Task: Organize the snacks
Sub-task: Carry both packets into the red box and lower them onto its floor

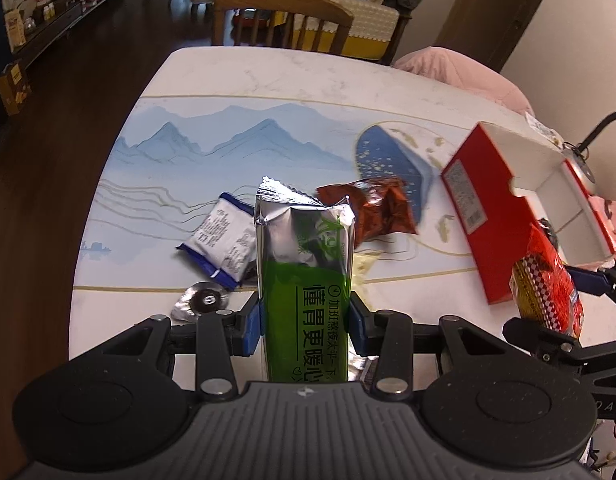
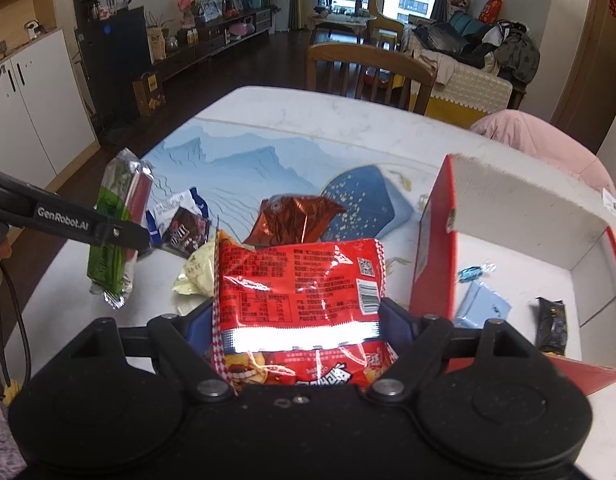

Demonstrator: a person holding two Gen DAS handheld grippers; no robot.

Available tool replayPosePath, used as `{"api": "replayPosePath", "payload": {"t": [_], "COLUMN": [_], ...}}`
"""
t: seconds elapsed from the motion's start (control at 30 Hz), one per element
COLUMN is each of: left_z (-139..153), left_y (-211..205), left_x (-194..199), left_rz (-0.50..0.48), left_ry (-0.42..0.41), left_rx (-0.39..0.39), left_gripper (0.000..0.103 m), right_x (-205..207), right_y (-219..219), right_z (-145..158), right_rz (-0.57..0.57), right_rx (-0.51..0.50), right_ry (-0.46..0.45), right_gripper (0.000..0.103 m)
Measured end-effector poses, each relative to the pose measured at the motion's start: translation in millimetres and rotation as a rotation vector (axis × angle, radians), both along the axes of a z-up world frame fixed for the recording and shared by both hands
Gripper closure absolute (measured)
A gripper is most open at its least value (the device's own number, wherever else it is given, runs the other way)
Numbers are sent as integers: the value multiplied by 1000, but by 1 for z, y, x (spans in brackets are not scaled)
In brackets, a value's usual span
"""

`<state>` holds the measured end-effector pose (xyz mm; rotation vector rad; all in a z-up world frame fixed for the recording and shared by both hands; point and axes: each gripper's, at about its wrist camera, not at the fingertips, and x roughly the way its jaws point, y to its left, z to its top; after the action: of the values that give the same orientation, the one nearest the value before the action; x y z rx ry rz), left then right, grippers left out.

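My left gripper (image 1: 306, 320) is shut on a green and silver snack packet (image 1: 306, 264) and holds it upright above the table; the packet also shows in the right wrist view (image 2: 116, 216). My right gripper (image 2: 300, 320) is shut on a red snack bag (image 2: 300, 280), seen in the left wrist view (image 1: 546, 284) next to the open red box (image 1: 496, 184). The box (image 2: 520, 216) holds a blue candy (image 2: 474, 272), a light blue packet (image 2: 482, 306) and a black packet (image 2: 552, 324). On the table lie a brown packet (image 1: 382, 210), a blue-white packet (image 1: 224, 240) and a pale yellow packet (image 2: 198, 270).
The white table (image 1: 268, 76) has a blue mountain-print mat (image 1: 212, 140). A silver wrapper (image 1: 202, 300) lies near the front edge. A wooden chair (image 1: 282, 16) stands at the far side and a pink cushion (image 1: 460, 70) at the right. A dark M&M's packet (image 2: 186, 234) lies at the left.
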<state>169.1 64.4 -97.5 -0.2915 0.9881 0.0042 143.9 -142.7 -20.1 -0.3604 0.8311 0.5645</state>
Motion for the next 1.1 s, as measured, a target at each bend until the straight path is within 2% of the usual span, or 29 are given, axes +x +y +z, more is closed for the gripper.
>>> {"api": "replayPosePath", "payload": {"t": [0.5, 0.8, 1.1], "left_z": [53, 71, 74], "left_y": [-73, -131, -187], "left_x": [12, 38, 75], "left_rz": [-106, -157, -194], "left_ry": [-73, -95, -72], "left_rx": [17, 27, 48], "left_gripper": [61, 61, 61], "right_x": [9, 38, 74], "right_y": [-52, -98, -151], "right_z": [41, 49, 42], "right_rz": [-31, -62, -106], "right_rx": [19, 20, 4], "right_ry": [-87, -108, -103], "right_gripper": [21, 21, 21]}}
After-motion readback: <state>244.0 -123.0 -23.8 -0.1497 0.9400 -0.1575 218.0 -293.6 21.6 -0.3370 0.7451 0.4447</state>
